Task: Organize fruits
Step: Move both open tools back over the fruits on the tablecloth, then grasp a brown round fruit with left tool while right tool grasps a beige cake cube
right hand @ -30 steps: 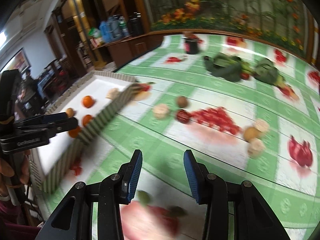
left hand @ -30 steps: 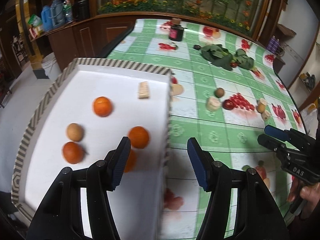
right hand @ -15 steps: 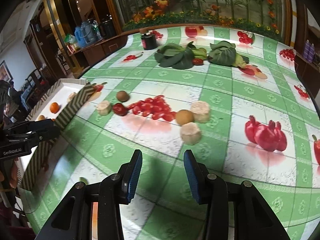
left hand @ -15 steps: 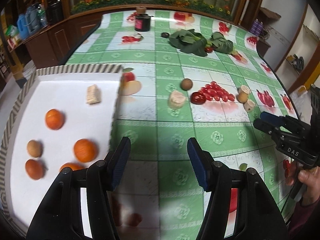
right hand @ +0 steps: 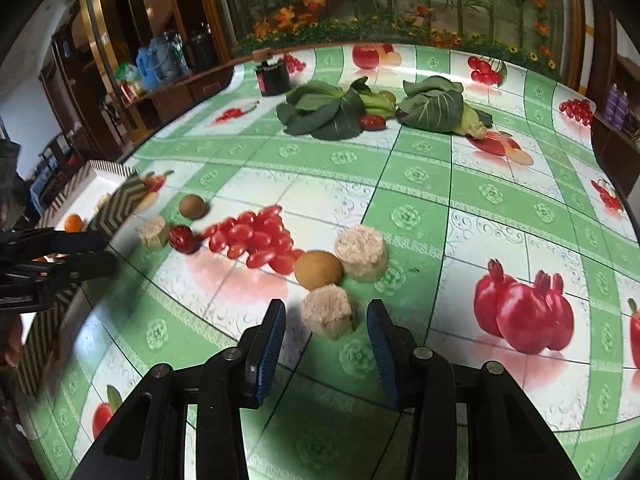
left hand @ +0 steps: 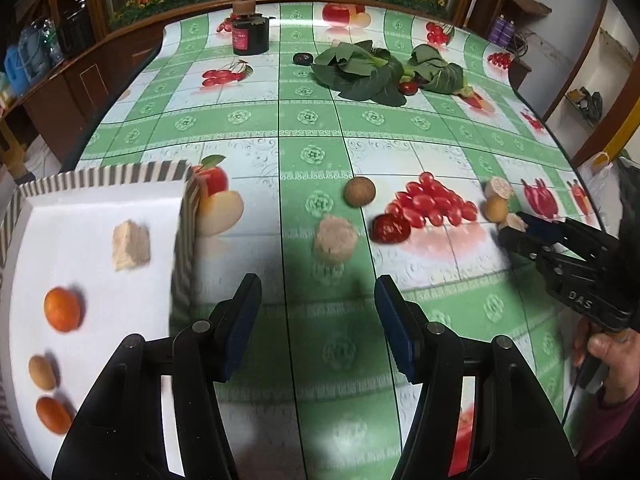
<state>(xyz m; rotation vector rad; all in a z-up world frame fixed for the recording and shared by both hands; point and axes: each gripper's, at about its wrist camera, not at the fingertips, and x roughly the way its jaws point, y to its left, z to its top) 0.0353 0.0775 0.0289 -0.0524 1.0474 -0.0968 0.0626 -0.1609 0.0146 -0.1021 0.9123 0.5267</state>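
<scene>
My left gripper [left hand: 316, 312] is open and empty above the tablecloth, just right of the white tray [left hand: 100, 200]. The tray holds oranges [left hand: 62, 309], a brown fruit [left hand: 41, 372] and a beige chunk [left hand: 131, 245]. Ahead lie a beige round piece [left hand: 334, 237], a brown fruit [left hand: 360, 191] and a dark red fruit [left hand: 390, 228]. My right gripper [right hand: 326, 334] is open, its fingers on either side of a beige round piece [right hand: 326, 315], not touching. Behind that piece lie a tan fruit [right hand: 318, 269] and another beige piece [right hand: 361, 253].
Leafy greens [right hand: 324, 110] with a red fruit [right hand: 372, 121] lie at the far side, beside a dark jar [right hand: 273, 76]. The cloth carries printed fruit pictures, such as tomatoes [right hand: 256, 238] and pomegranates [right hand: 524, 316]. The tray's striped wall [left hand: 184, 248] stands left of my left gripper.
My left gripper has moved right, off the tray and out over the cloth. My right gripper has moved forward and right until its fingers flank the beige piece.
</scene>
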